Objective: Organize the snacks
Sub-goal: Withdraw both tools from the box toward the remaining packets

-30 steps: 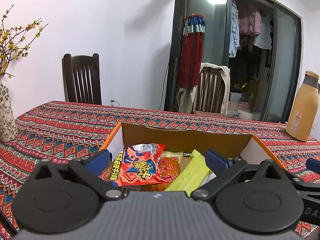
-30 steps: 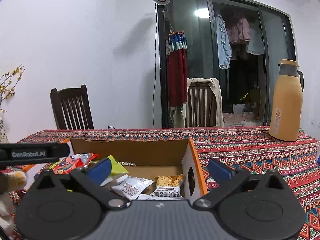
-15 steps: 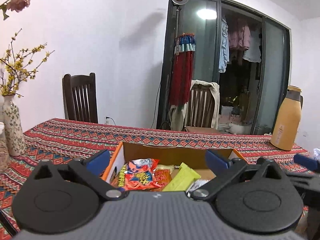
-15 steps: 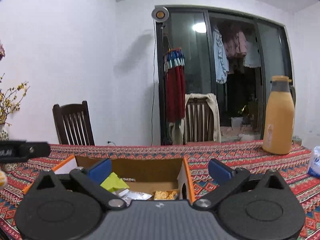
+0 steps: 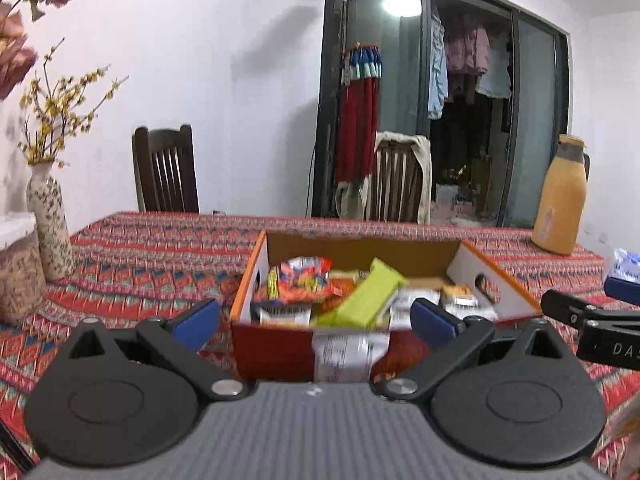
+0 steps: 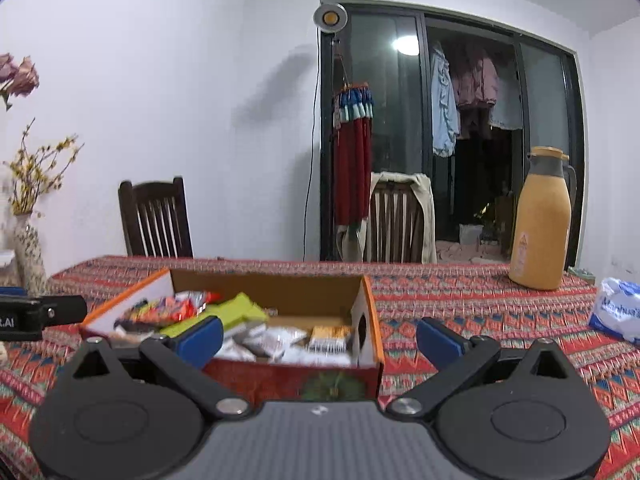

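Note:
An open cardboard box (image 5: 280, 344) with orange rims stands on the patterned tablecloth; it also shows in the right wrist view (image 6: 372, 320). It holds several snack packets, among them a red-orange bag (image 5: 304, 280), a lime-green bar (image 5: 368, 296) and small white packets (image 6: 280, 340). My left gripper (image 5: 316, 320) is open and empty, in front of the box's near wall. My right gripper (image 6: 318, 338) is open and empty, in front of the box's near right corner.
A tan thermos jug (image 6: 540, 220) stands at the back right. A white-blue tissue pack (image 6: 618, 314) lies at the right edge. A patterned vase (image 5: 50, 228) with yellow twigs stands at the left. Two wooden chairs (image 5: 166, 172) stand behind the table.
Both grippers have drawn back from the box and away from it, so its near wall now shows. Both stay open and empty.

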Available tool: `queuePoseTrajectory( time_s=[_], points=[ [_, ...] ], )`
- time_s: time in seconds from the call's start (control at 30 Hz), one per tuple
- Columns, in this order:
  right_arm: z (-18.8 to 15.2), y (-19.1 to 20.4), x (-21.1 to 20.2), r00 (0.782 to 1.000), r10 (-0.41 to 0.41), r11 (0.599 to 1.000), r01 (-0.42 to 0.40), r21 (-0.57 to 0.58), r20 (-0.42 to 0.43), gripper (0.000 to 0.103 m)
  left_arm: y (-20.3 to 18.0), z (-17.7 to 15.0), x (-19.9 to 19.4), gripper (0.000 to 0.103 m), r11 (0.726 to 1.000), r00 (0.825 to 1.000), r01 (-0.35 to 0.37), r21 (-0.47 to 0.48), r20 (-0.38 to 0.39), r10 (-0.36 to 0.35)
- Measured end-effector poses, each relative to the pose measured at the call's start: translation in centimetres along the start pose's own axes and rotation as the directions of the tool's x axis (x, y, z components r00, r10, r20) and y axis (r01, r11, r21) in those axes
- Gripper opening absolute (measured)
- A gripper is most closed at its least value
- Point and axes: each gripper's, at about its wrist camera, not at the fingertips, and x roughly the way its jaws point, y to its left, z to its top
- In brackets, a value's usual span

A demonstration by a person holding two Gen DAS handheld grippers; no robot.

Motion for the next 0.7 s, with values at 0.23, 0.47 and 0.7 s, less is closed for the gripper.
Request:
queuePoseTrajectory(
  time_s=[0.23,0.47,0.7],
  points=[
    [-2.9,-0.1,-1.7,0.997,0.009,1.0,-0.009,0.008,-0.074,0.103,1.0,-2.7,-0.3,0.103,1.0,0.998,-0.004,-0.005,-0.064,0.004],
    [-5.2,-0.9,-3.2,0.991,-0.006,1.0,0.009,0.021,-0.13,0.103,1.7,-4.6,0.9,0.103,1.0,0.994,-0.025,-0.01,-0.11,0.024],
    [-6.1,-1.3,-3.4,0.987,-0.032,0.999,0.036,0.024,-0.16,0.103,2.1,-5.2,1.0,0.103,0.999,0.994,-0.023,-0.029,-0.11,0.02]
  ],
)
